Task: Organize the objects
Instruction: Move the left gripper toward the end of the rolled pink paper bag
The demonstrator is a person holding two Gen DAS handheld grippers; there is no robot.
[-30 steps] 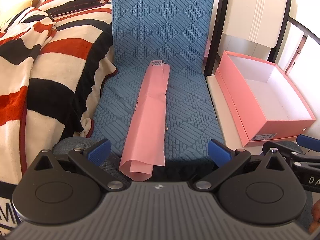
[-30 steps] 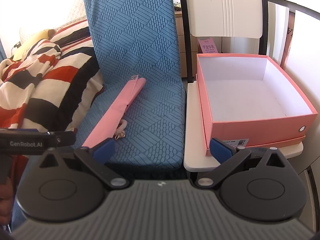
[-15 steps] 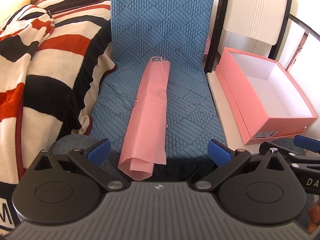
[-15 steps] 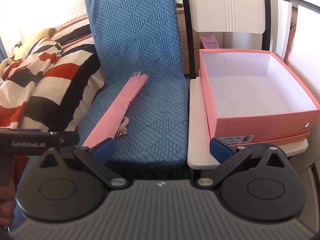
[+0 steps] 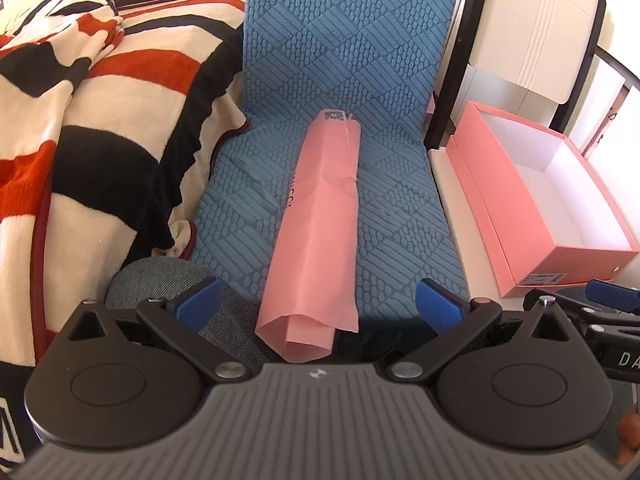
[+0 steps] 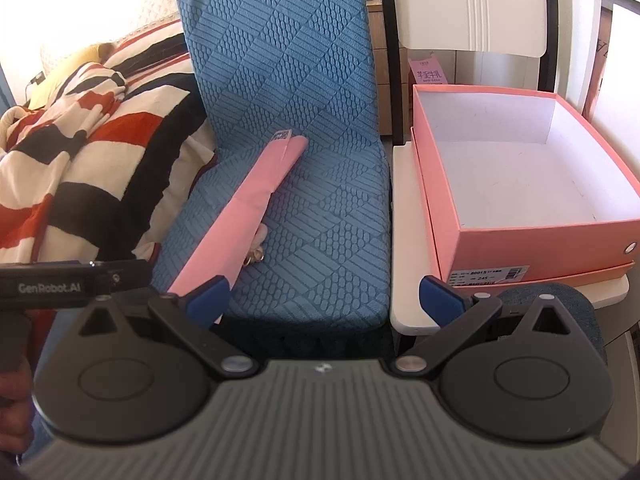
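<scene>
Both hand-held grippers, left (image 5: pixel 318 304) and right (image 6: pixel 324 294), hang spread wide and empty at the front edge of the blue chair (image 5: pixel 400 208). On that chair's seat lies the pink bag (image 5: pixel 320 224), lengthwise, its near end overhanging the front edge; the open pink box (image 6: pixel 540 236) sits just right of the chair. I'd pinch that overhanging end squarely, since the floppy bag may sag when lifted.
</scene>
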